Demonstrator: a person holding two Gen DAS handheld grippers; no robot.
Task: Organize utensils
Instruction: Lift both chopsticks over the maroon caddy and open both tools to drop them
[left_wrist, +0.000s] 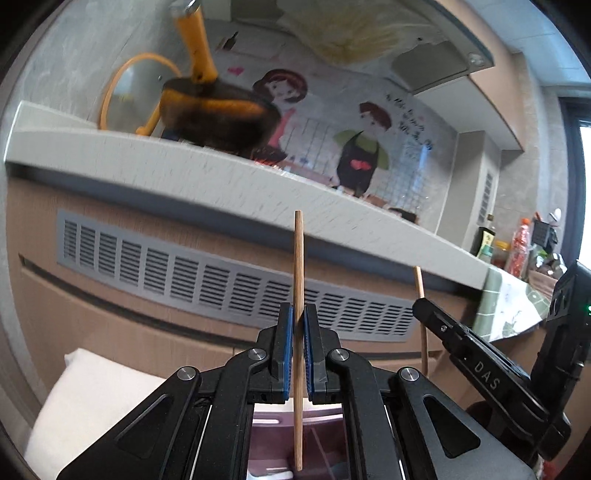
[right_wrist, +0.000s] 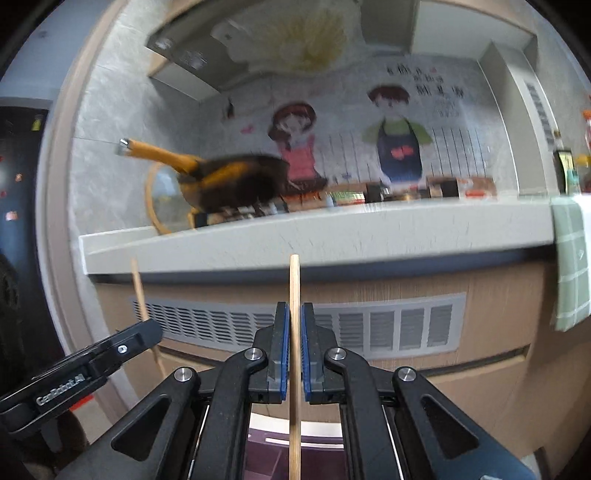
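My left gripper (left_wrist: 298, 321) is shut on a wooden chopstick (left_wrist: 298, 266) that stands upright between its blue pads. My right gripper (right_wrist: 291, 321) is shut on a second wooden chopstick (right_wrist: 294, 288), also upright. Each gripper shows in the other's view: the right one (left_wrist: 461, 343) with its chopstick (left_wrist: 419, 282) at the right of the left wrist view, the left one (right_wrist: 110, 350) with its chopstick (right_wrist: 138, 291) at the left of the right wrist view. A pink utensil tray (left_wrist: 273, 424) lies below both grippers; it also shows in the right wrist view (right_wrist: 273, 443).
A grey countertop edge (right_wrist: 332, 229) runs ahead, above a cabinet with a grey vent grille (right_wrist: 406, 325). A black pan with an orange handle (right_wrist: 229, 181) and a glass lid sit on it. A green cloth (right_wrist: 570, 258) hangs at the right. A white cloth (left_wrist: 81, 398) lies lower left.
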